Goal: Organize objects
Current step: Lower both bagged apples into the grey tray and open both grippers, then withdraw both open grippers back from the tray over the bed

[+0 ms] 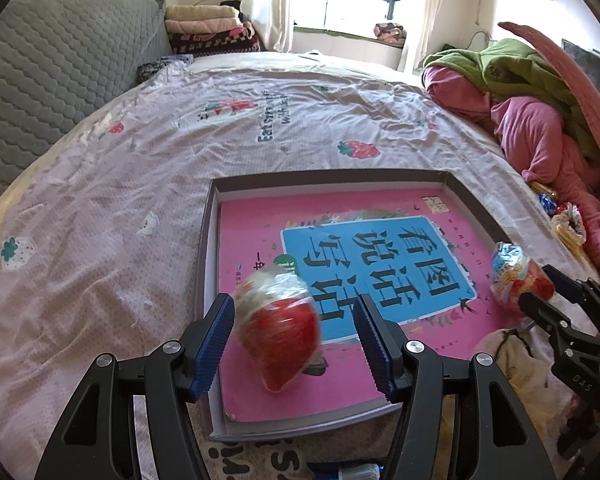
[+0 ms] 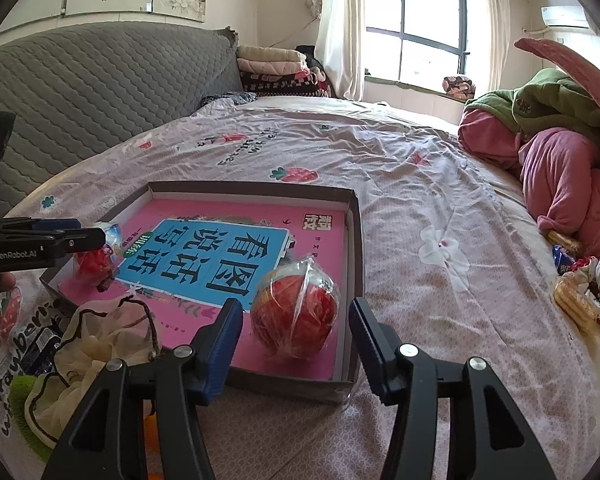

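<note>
Pink book (image 1: pixel 260 380) fills the floor of a shallow grey box (image 1: pixel 208 248) that sits on the flowered bedsheet (image 1: pixel 100 200). Two red wrapped balls lie on the book. One ball (image 1: pixel 278 320) sits between the blue pads of the left gripper (image 1: pixel 294 344), blurred, with a clear gap on each side; the jaws stand spread and do not press it. The other ball (image 2: pixel 296 312) rests near the box's right wall, between the pads of the right gripper (image 2: pixel 296 346), which is likewise spread with space on both sides of the wrap. In the left view this second ball (image 1: pixel 518 276) shows at the far right of the book, just ahead of the right gripper's black fingers (image 1: pixel 548 312). A cream drawstring pouch (image 2: pixel 96 332) lies against the box's near edge. Pink and green bedding (image 2: pixel 560 160) is heaped at the right, with wrapped snacks (image 2: pixel 580 296) beside it.
</note>
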